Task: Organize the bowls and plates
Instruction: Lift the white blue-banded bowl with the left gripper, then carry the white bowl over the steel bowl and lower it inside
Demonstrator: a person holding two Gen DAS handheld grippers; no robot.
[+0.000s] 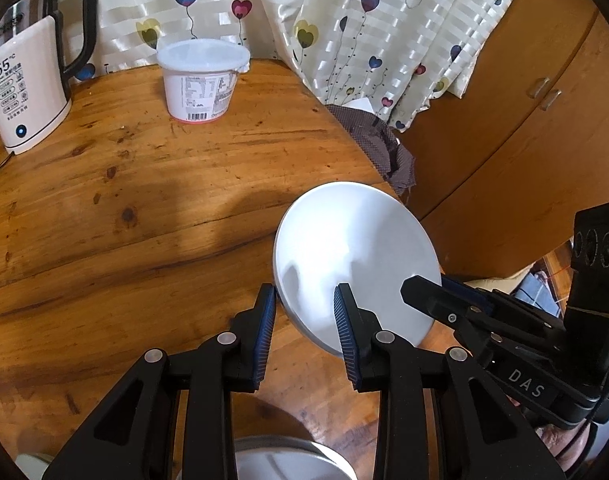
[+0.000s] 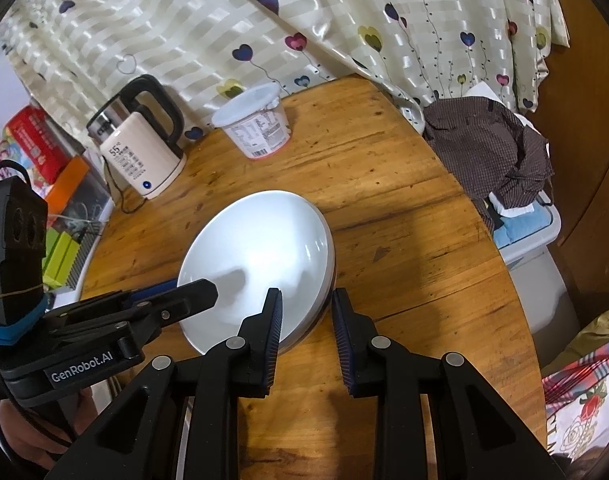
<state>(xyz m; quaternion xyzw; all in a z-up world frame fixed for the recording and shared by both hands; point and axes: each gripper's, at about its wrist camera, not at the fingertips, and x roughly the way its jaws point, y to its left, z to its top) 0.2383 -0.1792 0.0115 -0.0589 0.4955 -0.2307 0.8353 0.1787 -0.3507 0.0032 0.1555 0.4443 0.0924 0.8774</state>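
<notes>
A white plate (image 1: 356, 256) is tilted above the round wooden table (image 1: 144, 200). My left gripper (image 1: 304, 300) is open, its two fingers straddling the plate's left rim. My right gripper (image 2: 306, 300) is open too, its fingers straddling the plate's right rim (image 2: 264, 256). In the right wrist view the plate seems to lie on a second plate whose edge shows beneath it. The right gripper shows in the left wrist view (image 1: 444, 296), and the left gripper shows in the right wrist view (image 2: 176, 292). Another white dish (image 1: 280, 460) sits below my left gripper, partly hidden.
An electric kettle (image 1: 28, 80) stands at the table's back left, with a white lidded tub (image 1: 202, 80) beside it. A heart-patterned curtain (image 1: 384, 20) hangs behind. A dark cloth (image 2: 488, 148) lies on a bin off the table's right edge. A wooden cabinet (image 1: 524, 140) stands to the right.
</notes>
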